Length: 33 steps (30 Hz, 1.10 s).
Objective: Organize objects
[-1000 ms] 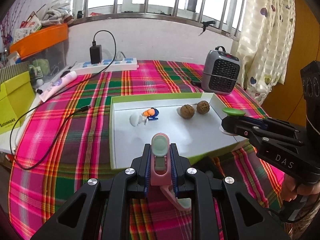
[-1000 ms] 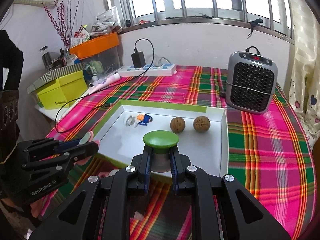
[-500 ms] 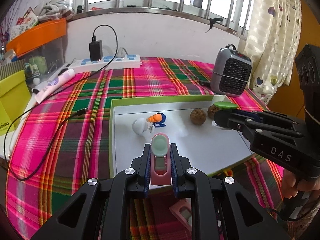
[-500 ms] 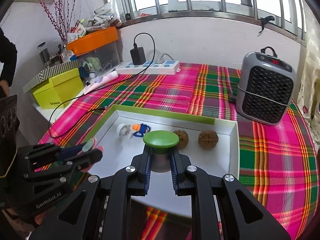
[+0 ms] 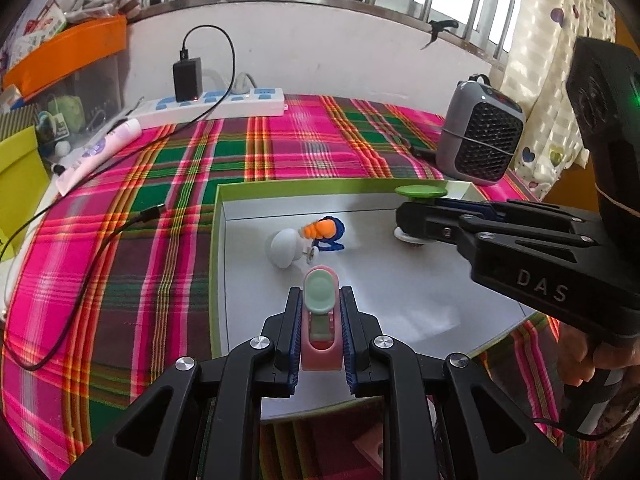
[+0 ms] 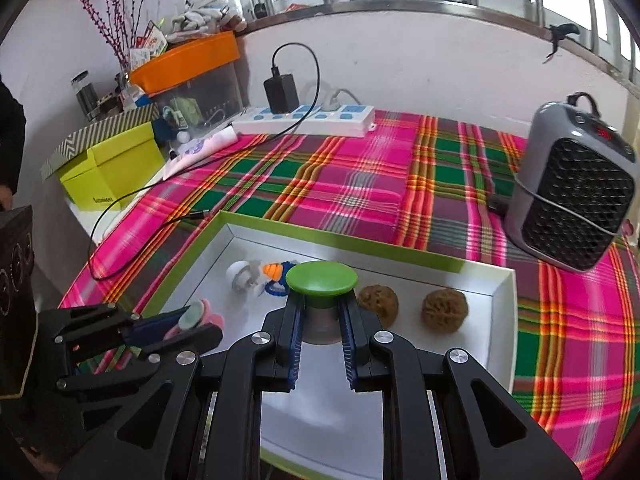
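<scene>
My left gripper (image 5: 320,304) is shut on a pink clip-like object with a pale green pad (image 5: 321,316) and holds it over the near part of the white tray (image 5: 420,280). My right gripper (image 6: 320,320) is shut on a green-capped object (image 6: 321,280) over the tray (image 6: 400,400); it also shows in the left wrist view (image 5: 420,192). In the tray lie a white and orange-blue toy (image 5: 308,236) and two walnuts (image 6: 378,300) (image 6: 445,307).
A grey heater (image 6: 576,192) stands at the back right. A power strip with charger (image 6: 308,116) and a black cable (image 5: 92,248) lie on the plaid cloth. A yellow-green box (image 6: 108,168) and an orange-lidded bin (image 6: 188,64) stand at the left.
Both grippers have moved forward over the tray with their objects still held. The right gripper now covers the walnuts in the left wrist view.
</scene>
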Tool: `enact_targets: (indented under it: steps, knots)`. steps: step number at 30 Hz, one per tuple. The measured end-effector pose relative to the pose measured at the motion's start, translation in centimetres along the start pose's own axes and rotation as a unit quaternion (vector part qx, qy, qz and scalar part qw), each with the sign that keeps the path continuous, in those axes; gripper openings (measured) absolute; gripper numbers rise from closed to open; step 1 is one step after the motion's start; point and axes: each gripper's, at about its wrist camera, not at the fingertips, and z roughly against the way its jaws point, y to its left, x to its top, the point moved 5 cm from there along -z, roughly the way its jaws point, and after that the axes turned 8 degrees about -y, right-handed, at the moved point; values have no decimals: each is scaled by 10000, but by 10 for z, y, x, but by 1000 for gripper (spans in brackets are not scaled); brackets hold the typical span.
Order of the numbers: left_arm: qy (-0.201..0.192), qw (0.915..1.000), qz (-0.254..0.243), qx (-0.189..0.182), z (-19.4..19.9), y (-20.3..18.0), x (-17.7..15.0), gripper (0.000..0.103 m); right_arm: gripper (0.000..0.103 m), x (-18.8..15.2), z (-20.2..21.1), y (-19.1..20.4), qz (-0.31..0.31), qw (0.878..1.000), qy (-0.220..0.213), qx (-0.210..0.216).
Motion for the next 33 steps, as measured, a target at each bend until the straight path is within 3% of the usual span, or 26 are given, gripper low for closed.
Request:
enact_targets:
  steps: [16, 33]
  knots:
    - [93, 9999, -4, 48, -12, 4, 0, 16, 18, 6, -34, 0, 115, 9995, 299, -24]
    - [93, 9999, -7, 50, -13, 4, -1, 16, 18, 1, -40, -2, 161, 9989, 427, -42]
